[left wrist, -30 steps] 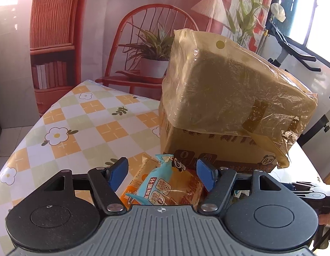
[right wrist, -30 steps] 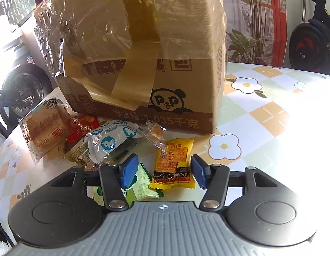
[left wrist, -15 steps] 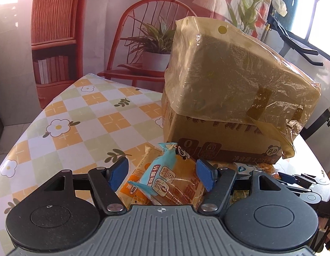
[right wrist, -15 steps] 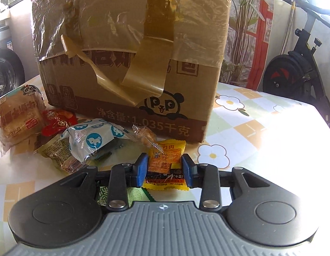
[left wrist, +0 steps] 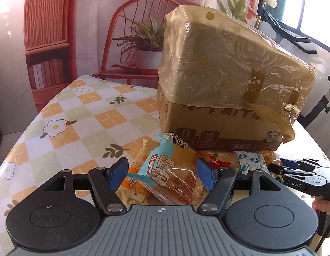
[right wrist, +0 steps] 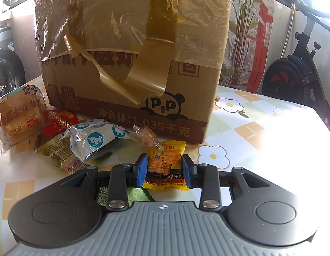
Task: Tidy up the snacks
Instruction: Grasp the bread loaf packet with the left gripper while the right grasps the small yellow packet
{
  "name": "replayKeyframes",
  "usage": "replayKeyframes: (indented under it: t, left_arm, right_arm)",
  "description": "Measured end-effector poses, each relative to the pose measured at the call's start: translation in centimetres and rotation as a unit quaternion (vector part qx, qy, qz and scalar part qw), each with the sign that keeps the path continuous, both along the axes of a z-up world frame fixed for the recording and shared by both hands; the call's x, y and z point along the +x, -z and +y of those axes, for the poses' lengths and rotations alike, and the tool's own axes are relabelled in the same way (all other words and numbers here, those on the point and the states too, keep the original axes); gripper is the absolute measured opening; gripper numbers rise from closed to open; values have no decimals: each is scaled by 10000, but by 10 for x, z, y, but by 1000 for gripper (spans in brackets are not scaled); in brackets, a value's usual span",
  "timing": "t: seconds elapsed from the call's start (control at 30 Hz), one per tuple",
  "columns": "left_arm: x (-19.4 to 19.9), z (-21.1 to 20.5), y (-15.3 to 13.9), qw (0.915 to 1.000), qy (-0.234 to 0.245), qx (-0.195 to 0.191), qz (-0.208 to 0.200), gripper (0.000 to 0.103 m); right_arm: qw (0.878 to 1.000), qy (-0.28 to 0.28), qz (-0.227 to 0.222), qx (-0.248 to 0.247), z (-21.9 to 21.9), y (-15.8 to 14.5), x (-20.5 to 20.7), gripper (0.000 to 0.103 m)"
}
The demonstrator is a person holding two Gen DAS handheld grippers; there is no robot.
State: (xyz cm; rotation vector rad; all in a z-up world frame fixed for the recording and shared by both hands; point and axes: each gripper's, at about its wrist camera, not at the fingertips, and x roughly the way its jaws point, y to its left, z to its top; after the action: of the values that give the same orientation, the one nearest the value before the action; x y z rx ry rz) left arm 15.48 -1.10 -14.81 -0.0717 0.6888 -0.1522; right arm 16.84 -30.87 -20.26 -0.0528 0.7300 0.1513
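Note:
A pile of snack packets lies on the table in front of a taped cardboard box point(left wrist: 224, 98), which also shows in the right wrist view point(right wrist: 130, 49). My left gripper point(left wrist: 161, 176) is open, its blue pads either side of a blue-and-clear bread packet point(left wrist: 175, 177) lying over an orange packet point(left wrist: 133, 183). My right gripper point(right wrist: 164, 170) has its pads closed against the sides of a yellow-orange snack packet point(right wrist: 165, 160) on the table. The bread packet point(right wrist: 17, 115), a red packet point(right wrist: 58, 121) and a white-and-blue packet point(right wrist: 94, 138) lie to its left.
The table has a checked flower-print cloth point(left wrist: 79, 115). A green packet point(right wrist: 135, 194) lies under the right gripper. The right gripper's tip shows at the right edge of the left wrist view point(left wrist: 301, 170). A red chair with a potted plant point(left wrist: 141, 49) stands behind the table.
My right gripper lowered to the table and narrowed its jaws around the yellow-orange packet. My left gripper drew back slightly, staying open over the bread packet.

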Motion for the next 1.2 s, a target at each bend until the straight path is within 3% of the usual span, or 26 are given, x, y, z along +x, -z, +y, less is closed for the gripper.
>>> replayKeyframes:
  t: [0.13, 0.3, 0.43, 0.67, 1.07, 1.2]
  left_arm:
    - [4, -6, 2, 9998, 168, 129, -9, 74]
    - [12, -26, 8, 9971, 313, 681, -93, 83]
    - [22, -41, 22, 9920, 475, 1166, -26, 84]
    - [22, -59, 36, 9828, 760, 1682, -20, 87]
    - [26, -71, 49, 9726, 677, 2226, 52, 90]
    - [24, -69, 47, 9754, 738, 2079, 53, 78]
  right_arm:
    - [10000, 1, 1, 0, 0, 0, 0, 36]
    - [10000, -54, 7, 23, 0, 0, 0, 36]
    - [10000, -55, 8, 25, 0, 0, 0, 36]
    - [10000, -55, 10, 27, 0, -1, 0, 36]
    - [10000, -53, 11, 28, 0, 0, 0, 36]
    - [10000, -53, 12, 30, 0, 0, 0, 36]
